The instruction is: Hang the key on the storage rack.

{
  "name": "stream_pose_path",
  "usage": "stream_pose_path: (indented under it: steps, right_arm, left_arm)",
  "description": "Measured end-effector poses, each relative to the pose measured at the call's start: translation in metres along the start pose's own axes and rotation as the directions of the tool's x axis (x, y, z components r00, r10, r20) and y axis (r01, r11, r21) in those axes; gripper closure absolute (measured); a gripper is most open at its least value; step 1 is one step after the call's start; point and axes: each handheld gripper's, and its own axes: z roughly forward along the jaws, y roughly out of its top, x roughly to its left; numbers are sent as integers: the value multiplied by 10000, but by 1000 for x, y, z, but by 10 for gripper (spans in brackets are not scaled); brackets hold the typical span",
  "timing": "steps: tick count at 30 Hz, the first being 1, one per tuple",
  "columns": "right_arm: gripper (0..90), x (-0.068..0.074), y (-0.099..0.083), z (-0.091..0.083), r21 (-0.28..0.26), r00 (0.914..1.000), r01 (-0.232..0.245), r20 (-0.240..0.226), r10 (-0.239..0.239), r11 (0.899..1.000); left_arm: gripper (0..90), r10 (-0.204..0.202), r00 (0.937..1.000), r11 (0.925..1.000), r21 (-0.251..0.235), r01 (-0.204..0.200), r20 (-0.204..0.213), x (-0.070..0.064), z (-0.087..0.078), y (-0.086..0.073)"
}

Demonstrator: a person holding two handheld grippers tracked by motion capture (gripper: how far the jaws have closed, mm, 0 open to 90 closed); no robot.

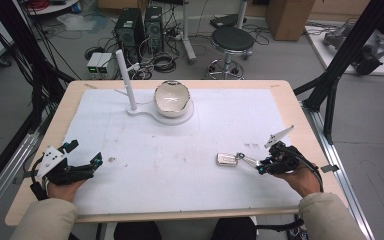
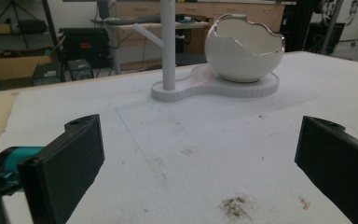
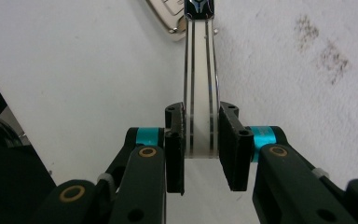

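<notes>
White mat [image 1: 180,155] covers table. Right gripper [image 1: 263,166] clamps key fob strap [image 3: 199,93]; car key fob [image 1: 227,159] lies on mat, right of centre. Left gripper [image 1: 86,159] spread wide, empty, near left edge.

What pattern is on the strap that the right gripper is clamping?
The strap is cream-white with thin dark lines running lengthwise, seen best in the right gripper view, between the right gripper jaws.

Thing: car key [image 1: 227,159] with striped strap [image 3: 199,107]
Look: silver fob, white strap with dark lines
Pose: fob flat on the white mat, strap stretched rightward
Place: right-front of table
</notes>
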Motion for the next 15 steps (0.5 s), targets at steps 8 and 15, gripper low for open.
stream_pose_path:
  steps: [8, 15]
  right_arm:
    - [741, 2, 16, -11, -1162, 9970, 554, -465, -612, 9917]
    - [741, 5, 30, -22, -2128, 9872, 1133, -861, -1341, 9705]
  left_arm:
    - [17, 616, 9919, 9981, 16, -622, 1113, 2, 10, 43]
    - [17, 1603, 9621, 9867, -97, -1622, 2207, -6, 26, 89]
